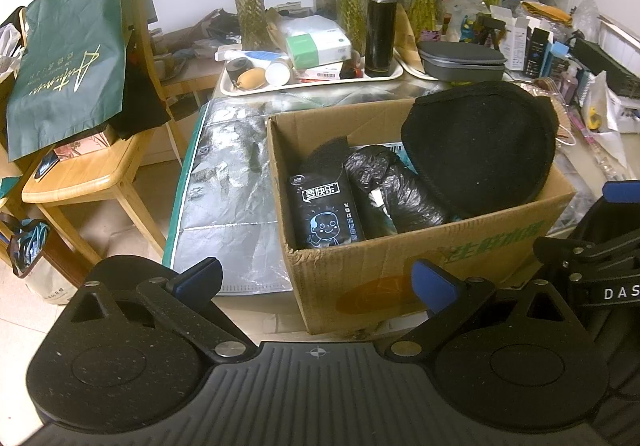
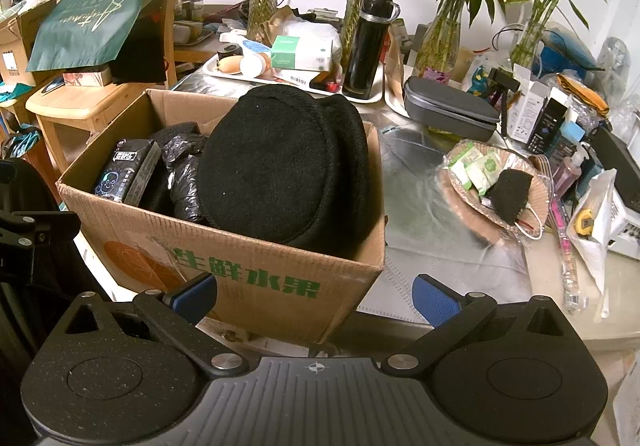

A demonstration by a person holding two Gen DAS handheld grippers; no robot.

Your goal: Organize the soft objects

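Right now I hold my left claw [image 1: 318, 282] spread wide with nothing between its blue pads, and my right claw [image 2: 314, 296] spread just as wide and equally empty. Straight ahead of both sits the cardboard box [image 2: 256, 266] on the bench [image 2: 440, 246]. Inside it, the black knit hat [image 2: 276, 165] fills the side nearer my right claw, leaning on the box wall (its rim pokes above the edge). Beside the hat lies a crumpled black plastic bag [image 1: 396, 181], then a black packet [image 1: 326, 211] with a cartoon face, nearer my left claw.
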